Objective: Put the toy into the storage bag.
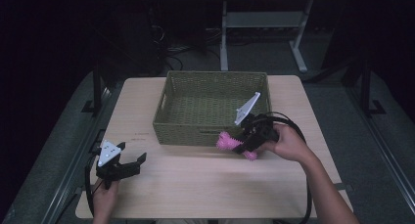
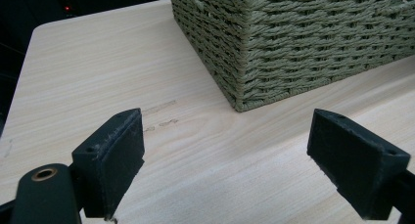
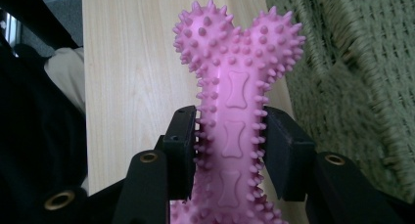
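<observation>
A pink spiky bone toy (image 3: 236,87) is clamped by its shaft between the two black jaws of my right gripper (image 3: 230,141). In the high view the right gripper (image 1: 244,145) holds the pink bone toy (image 1: 228,142) just above the table, against the front right wall of the green woven basket (image 1: 181,133). My left gripper (image 1: 131,161) rests at the table's front left, jaws wide apart. Its own view shows the left gripper (image 2: 227,150) with nothing between the pads and the basket's corner (image 2: 244,82) ahead.
The basket (image 3: 372,77) stands at the back middle of the light wooden table (image 1: 205,185) and looks empty inside. Bare tabletop stretches between the two hands. A black cable (image 1: 293,128) loops behind the right hand. Dark floor and metal frame legs surround the table.
</observation>
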Tool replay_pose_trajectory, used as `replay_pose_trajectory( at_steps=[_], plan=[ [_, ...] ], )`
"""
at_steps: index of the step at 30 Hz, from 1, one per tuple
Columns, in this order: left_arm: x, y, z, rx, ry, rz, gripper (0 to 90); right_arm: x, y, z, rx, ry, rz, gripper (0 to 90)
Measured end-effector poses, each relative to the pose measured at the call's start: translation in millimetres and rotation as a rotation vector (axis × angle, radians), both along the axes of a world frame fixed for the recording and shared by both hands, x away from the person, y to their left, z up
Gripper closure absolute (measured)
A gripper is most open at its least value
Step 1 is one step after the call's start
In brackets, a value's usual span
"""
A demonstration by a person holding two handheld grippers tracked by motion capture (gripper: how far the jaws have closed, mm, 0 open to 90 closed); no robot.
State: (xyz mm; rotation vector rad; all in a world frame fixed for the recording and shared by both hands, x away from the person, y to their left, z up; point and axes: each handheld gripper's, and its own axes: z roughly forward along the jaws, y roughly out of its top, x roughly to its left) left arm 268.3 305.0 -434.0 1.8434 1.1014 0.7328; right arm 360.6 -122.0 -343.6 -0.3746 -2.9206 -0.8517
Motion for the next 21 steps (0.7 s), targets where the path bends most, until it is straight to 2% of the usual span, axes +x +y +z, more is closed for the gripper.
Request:
replay_pose_trajectory(
  at_steps=[9, 21],
  plan=[
    [-0.7, 0.3, 0.3, -0.004, 0.000, 0.005, 13.3, 5.7, 1.1, 12.3, 0.005, -0.004, 0.006, 57.7],
    [0.3, 1.7, 0.2, -0.001, -0.004, 0.003, 13.3, 19.5, -0.8, 32.8, 0.007, -0.030, -0.012, 57.7]
  ],
)
